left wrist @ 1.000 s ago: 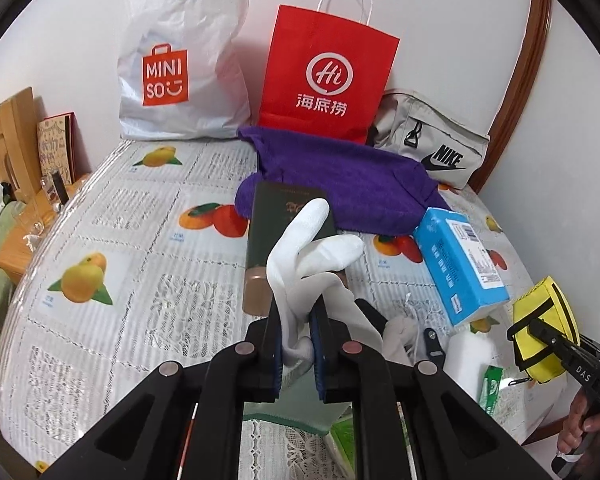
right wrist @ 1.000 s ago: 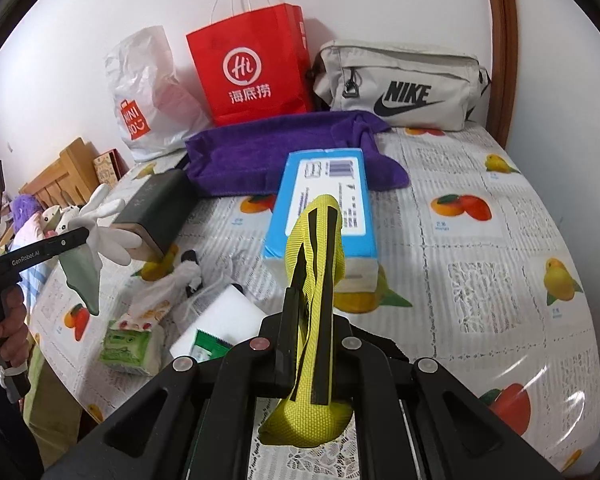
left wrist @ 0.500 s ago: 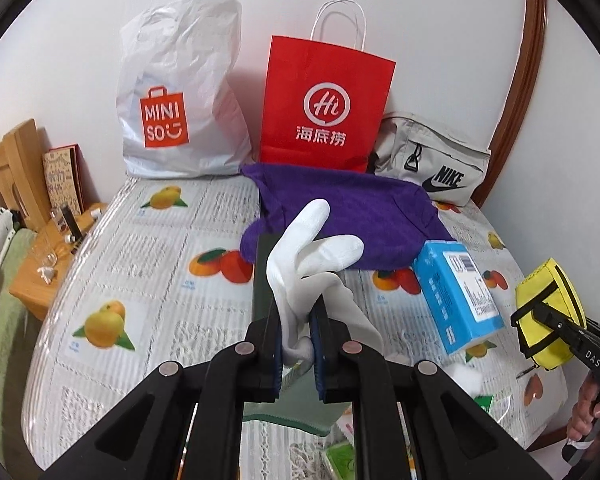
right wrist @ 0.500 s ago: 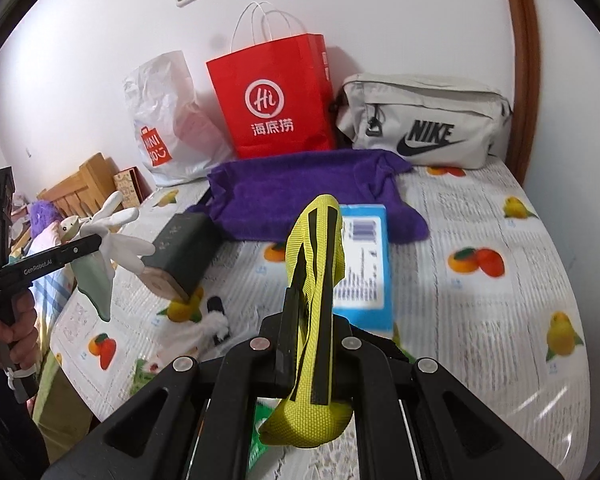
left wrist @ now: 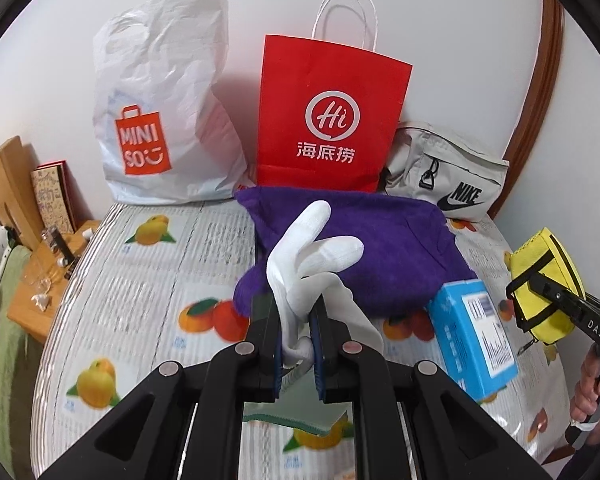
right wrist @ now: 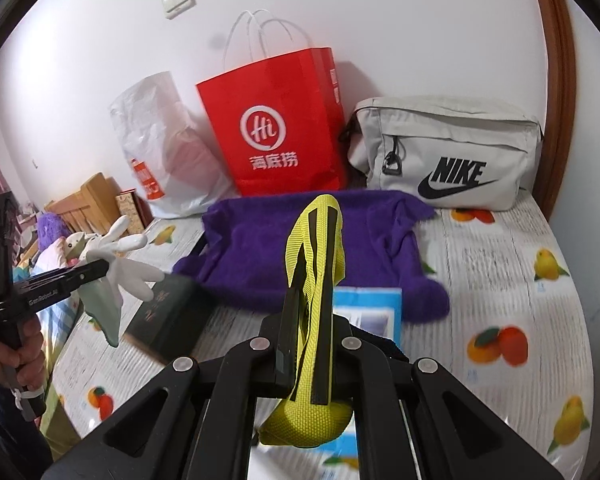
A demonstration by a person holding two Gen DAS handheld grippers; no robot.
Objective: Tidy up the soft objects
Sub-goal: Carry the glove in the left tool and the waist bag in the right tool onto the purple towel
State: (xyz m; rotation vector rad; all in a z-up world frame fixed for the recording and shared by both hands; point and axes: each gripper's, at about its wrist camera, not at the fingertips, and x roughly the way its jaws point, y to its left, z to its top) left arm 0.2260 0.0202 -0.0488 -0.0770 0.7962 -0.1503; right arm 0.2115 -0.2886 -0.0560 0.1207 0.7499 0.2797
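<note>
left wrist view: the left gripper (left wrist: 296,320) at lower centre pinches a white glove (left wrist: 308,252), its fingers sticking up in front of the purple towel (left wrist: 380,240); the yellow pouch (left wrist: 548,280) hangs at the right edge.
right wrist view: the right gripper (right wrist: 310,320) clamps the yellow pouch (right wrist: 316,280) at centre, above the blue box (right wrist: 374,312); the glove (right wrist: 128,264) sits at left.

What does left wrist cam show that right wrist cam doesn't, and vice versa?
Left wrist only: the wooden side table with small clutter, and the MINISO logo face-on on the white plastic bag.

Right wrist only: the wall switch, the dark green box, and a purple plush.

Both: red paper bag, Nike bag, purple towel, blue box, white glove, and yellow pouch.
</note>
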